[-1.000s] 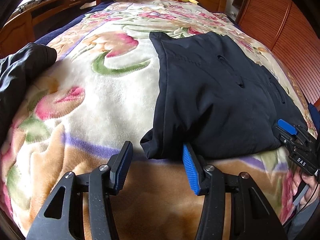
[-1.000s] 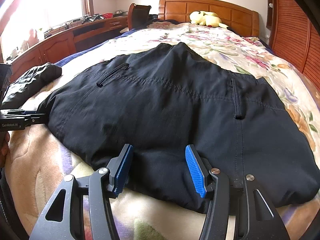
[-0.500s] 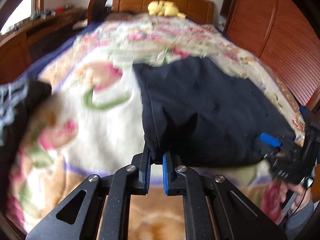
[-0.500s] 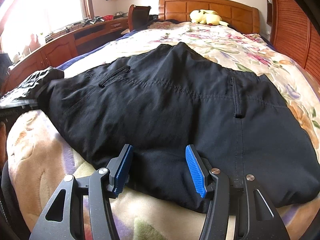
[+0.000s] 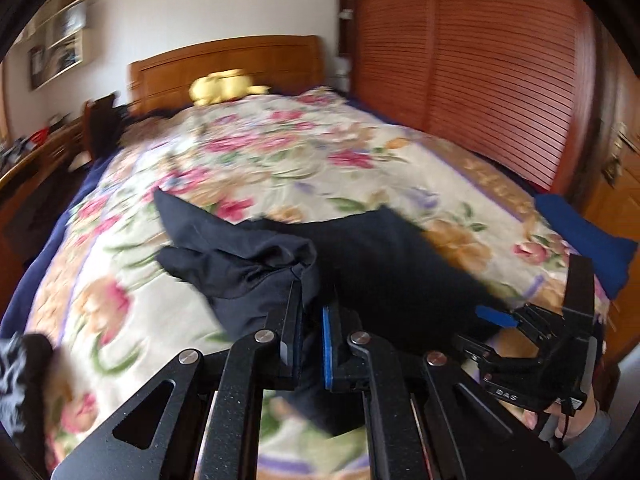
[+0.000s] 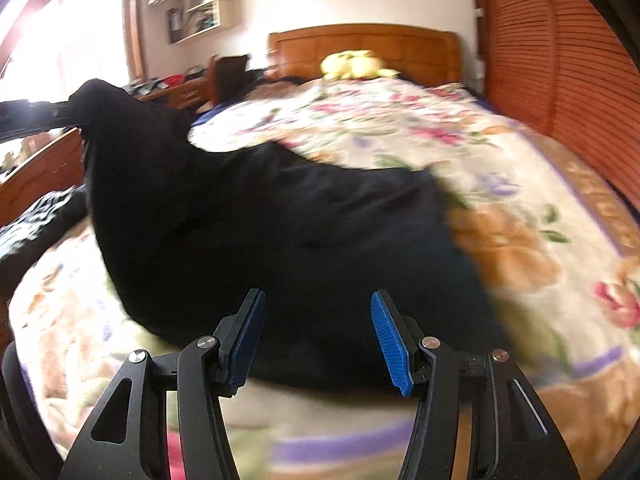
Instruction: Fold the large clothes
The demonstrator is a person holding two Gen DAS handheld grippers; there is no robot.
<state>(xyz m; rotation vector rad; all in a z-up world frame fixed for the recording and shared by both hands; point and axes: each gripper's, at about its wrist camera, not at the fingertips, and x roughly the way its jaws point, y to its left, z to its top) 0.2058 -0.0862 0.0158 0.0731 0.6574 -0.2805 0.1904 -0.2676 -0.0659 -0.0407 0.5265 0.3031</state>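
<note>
Between our left gripper's [image 5: 310, 330] matt black fingers bunches thin, matt black trouser cloth [image 5: 384, 264]. Beneath it lies a plush floral blanket [image 5: 280, 160]; beyond stand a glossy wooden headboard [image 5: 228, 62] and slatted wooden doors [image 5: 472, 80].

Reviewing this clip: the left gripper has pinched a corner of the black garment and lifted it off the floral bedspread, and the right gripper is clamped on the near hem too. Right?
Not quite. The right gripper is not clamped: the right wrist view shows its jaws standing apart over the black garment. The rest holds: the left gripper has a corner pinched and raised above the floral bedspread.
</note>
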